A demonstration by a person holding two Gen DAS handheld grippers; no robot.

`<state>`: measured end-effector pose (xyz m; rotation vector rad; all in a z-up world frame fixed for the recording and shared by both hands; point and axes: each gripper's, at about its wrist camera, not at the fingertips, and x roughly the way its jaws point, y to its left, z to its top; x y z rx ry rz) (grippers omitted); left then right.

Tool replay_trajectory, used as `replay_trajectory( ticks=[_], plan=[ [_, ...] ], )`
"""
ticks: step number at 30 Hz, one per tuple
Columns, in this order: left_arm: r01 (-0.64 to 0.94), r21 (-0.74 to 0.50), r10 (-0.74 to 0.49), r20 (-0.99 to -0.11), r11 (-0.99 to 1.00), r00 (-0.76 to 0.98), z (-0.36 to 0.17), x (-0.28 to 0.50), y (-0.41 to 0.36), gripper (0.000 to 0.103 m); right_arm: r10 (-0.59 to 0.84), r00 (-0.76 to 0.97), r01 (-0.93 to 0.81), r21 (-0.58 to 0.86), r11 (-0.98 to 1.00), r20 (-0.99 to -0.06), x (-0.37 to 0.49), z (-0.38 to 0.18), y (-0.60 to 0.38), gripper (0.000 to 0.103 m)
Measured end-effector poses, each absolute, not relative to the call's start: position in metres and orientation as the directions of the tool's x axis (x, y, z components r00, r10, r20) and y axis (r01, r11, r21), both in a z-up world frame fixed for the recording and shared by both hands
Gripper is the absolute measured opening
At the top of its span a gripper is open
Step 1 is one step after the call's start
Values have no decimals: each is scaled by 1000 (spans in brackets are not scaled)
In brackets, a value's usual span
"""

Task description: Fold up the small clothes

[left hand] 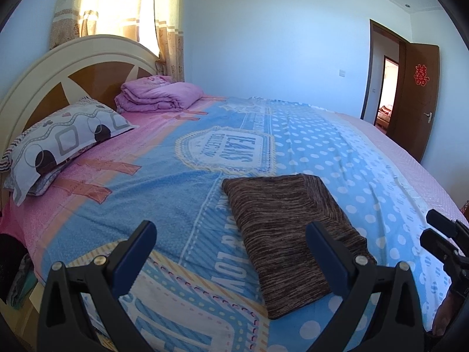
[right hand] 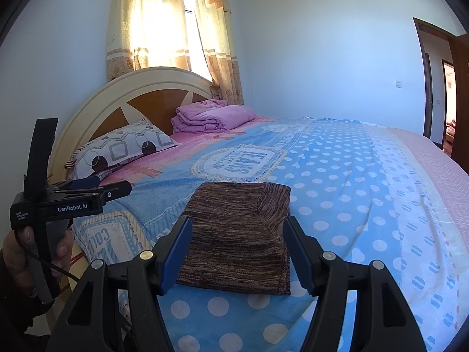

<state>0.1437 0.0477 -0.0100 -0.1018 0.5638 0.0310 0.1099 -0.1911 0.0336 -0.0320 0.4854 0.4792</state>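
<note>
A wide bed carries a blue, pink and white patterned sheet with polka dots and a badge print. At the bed's head stands a cream headboard with brown wedge panels. A patterned pillow lies against the headboard, and a folded pink quilt sits just beside the pillow, also at the headboard end. Behind the headboard hang sunlit yellow curtains. Well apart from the bed, past its far side, a brown door stands open, bearing a red paper ornament.
</note>
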Motion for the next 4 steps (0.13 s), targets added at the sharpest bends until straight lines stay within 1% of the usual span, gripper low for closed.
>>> replay_trajectory(
  ticks=[4],
  plan=[
    [-56,-68,11,-531,996,847,-11,144,46,103,434,775,-448,85,890,-460,110,33,-192,65]
  ],
)
